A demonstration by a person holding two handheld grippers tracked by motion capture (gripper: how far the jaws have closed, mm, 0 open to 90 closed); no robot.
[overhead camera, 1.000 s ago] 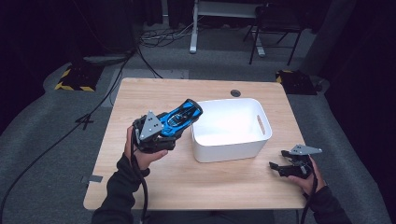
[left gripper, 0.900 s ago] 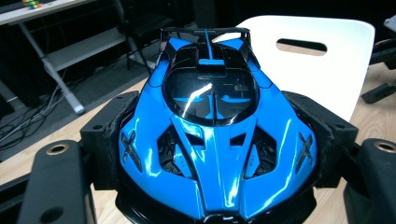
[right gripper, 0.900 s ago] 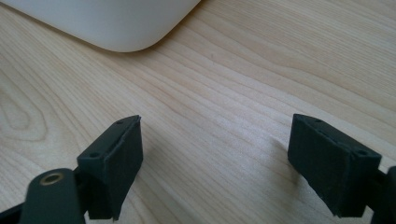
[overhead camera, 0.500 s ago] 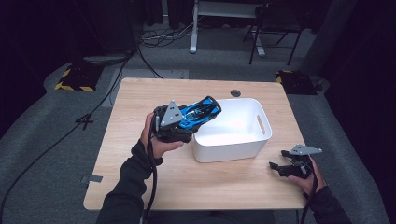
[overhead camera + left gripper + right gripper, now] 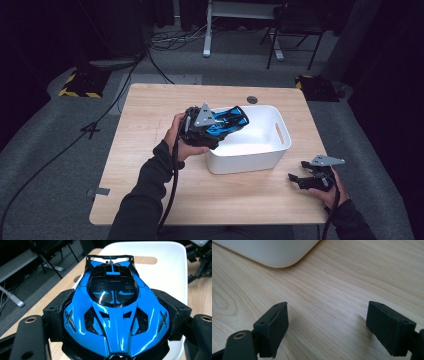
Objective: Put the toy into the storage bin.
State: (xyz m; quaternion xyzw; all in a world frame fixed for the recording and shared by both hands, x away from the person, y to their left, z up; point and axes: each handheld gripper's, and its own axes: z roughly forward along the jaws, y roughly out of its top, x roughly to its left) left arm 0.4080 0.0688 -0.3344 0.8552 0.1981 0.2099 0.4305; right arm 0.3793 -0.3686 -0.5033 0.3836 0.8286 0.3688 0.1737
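We hold the blue toy car [image 5: 113, 315] clamped by its flanks in the left gripper [image 5: 212, 127], above the near-left rim of the white bin [image 5: 280, 150], its long axis running from the jaws out over the bin's hollow. It looks glossy, with a black canopy and rear wing. The right gripper [image 5: 302, 181] rests spread and empty on the surface [image 5: 337, 290], probably too far off to help.

Light wooden table [image 5: 150, 150], rounded corners, small dark grommet hole [image 5: 252, 99] near far edge. Standing on it right of centre: white bin [image 5: 270, 150], rectangular, with slot handle in right wall. Grain visible close up beside bin's corner [image 5: 277, 255].
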